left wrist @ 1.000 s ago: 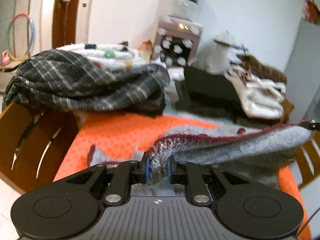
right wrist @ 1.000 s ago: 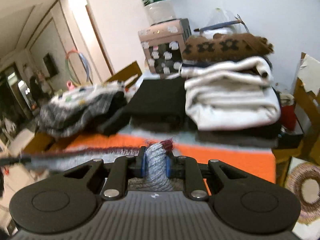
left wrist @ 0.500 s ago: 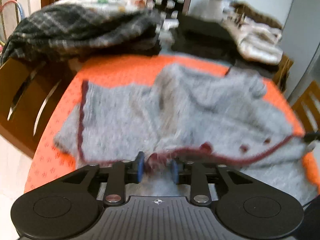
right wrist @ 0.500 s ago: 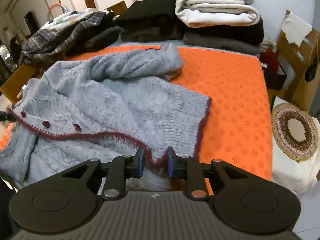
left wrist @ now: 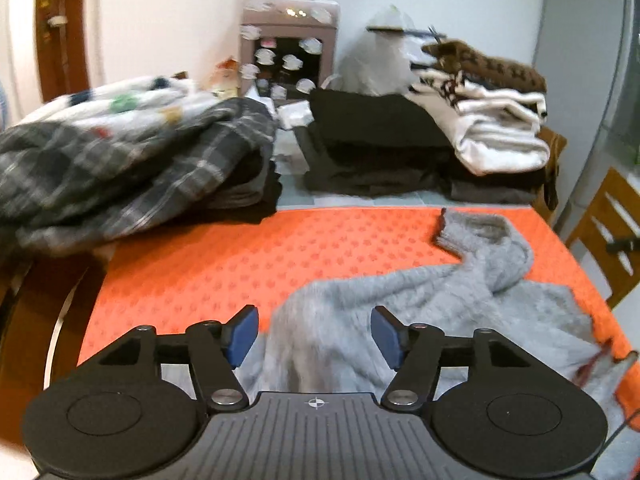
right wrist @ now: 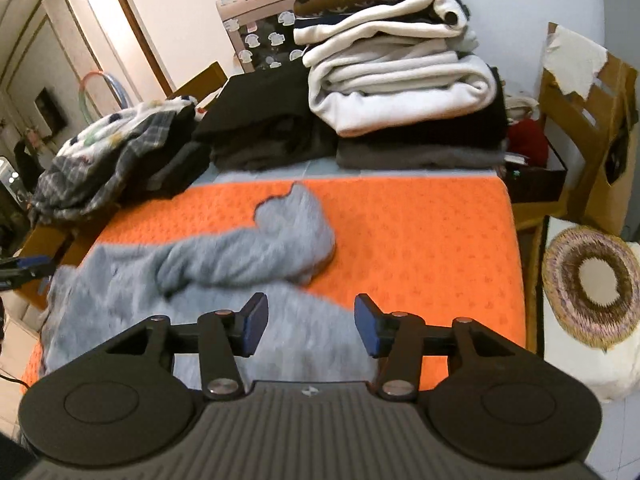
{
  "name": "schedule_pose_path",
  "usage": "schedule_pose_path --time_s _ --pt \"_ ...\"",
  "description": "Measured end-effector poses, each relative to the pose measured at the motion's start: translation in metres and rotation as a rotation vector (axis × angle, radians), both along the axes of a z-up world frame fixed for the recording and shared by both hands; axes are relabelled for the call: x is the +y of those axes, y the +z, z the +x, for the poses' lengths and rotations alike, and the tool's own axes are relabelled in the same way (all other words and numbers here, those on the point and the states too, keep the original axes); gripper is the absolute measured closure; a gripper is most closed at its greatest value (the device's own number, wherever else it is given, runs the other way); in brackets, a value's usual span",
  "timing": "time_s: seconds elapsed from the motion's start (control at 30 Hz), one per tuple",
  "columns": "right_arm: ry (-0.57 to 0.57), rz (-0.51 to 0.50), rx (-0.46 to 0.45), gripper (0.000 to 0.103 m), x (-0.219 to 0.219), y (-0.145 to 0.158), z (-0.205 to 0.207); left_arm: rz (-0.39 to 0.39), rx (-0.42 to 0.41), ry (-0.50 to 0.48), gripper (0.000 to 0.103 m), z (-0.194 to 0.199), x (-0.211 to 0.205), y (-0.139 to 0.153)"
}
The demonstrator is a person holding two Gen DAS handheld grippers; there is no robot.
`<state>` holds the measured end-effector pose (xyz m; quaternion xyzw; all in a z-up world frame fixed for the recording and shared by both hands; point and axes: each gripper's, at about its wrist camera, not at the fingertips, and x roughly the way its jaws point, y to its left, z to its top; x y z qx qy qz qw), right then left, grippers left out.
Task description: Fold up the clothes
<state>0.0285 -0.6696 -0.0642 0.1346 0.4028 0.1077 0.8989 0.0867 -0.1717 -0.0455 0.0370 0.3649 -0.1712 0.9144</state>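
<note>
Plaid heap point(left wrist: 132, 168) at upper left, grey cardigan point(left wrist: 420, 312) crumpled low on orange tabletop point(left wrist: 240, 256), left gripper point(left wrist: 316, 336) and right gripper point(right wrist: 310, 324) above it, jaws just spreading, gripping nothing, folded stack point(right wrist: 400, 92) at upper right

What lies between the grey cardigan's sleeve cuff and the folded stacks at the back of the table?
In the right wrist view, only bare orange tablecloth and a grey table strip separate the grey cardigan from the folded stacks.

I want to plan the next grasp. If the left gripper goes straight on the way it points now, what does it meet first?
Most likely the grey cardigan: the open left gripper points down at its rumpled fabric on the orange cloth. Depth is unclear.
</note>
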Motion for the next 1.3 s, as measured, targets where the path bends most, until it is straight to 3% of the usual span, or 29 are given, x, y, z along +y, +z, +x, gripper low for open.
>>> schedule_pose_path --time_s 0.23,0.47,0.67,0.8,0.93,0.97,1.03,1.07,1.1,1.2,1.3 --pt "0.064 0.007 0.021 0.044 0.014 -0.004 0.105 0.033 0.063 -0.117 0.037 0.061 -0.025 -0.021" --pt "0.194 -0.030 0.068 0.044 0.065 -0.023 0.194 0.017 0.170 -0.274 0.040 0.095 -0.061 -0.043" --pt "0.288 -0.116 0.156 0.044 0.112 -0.061 0.230 -0.011 0.278 -0.358 0.044 0.109 -0.084 -0.063" --pt "0.301 -0.174 0.206 0.044 0.131 -0.086 0.241 -0.036 0.342 -0.341 0.044 0.114 -0.085 -0.077" --pt "0.292 -0.233 0.194 0.045 0.136 -0.099 0.240 -0.074 0.370 -0.319 0.044 0.112 -0.083 -0.082" --pt "0.289 -0.244 0.184 0.048 0.135 -0.100 0.239 -0.081 0.371 -0.322 0.048 0.110 -0.084 -0.082" --pt "0.281 -0.267 0.169 0.067 0.134 -0.100 0.239 -0.093 0.377 -0.335 0.070 0.106 -0.085 -0.080" --pt "0.272 -0.270 0.163 0.087 0.132 -0.098 0.238 -0.084 0.370 -0.336 0.081 0.104 -0.085 -0.078" --pt "0.255 -0.249 0.162 0.092 0.127 -0.094 0.239 -0.075 0.363 -0.337 0.086 0.102 -0.085 -0.076" --pt "0.198 -0.186 0.132 0.094 0.110 -0.074 0.235 -0.061 0.305 -0.305 0.093 0.096 -0.080 -0.060" --pt "0.104 -0.095 0.032 0.094 0.083 -0.033 0.215 -0.072 0.238 -0.256 0.094 0.091 -0.069 -0.038"
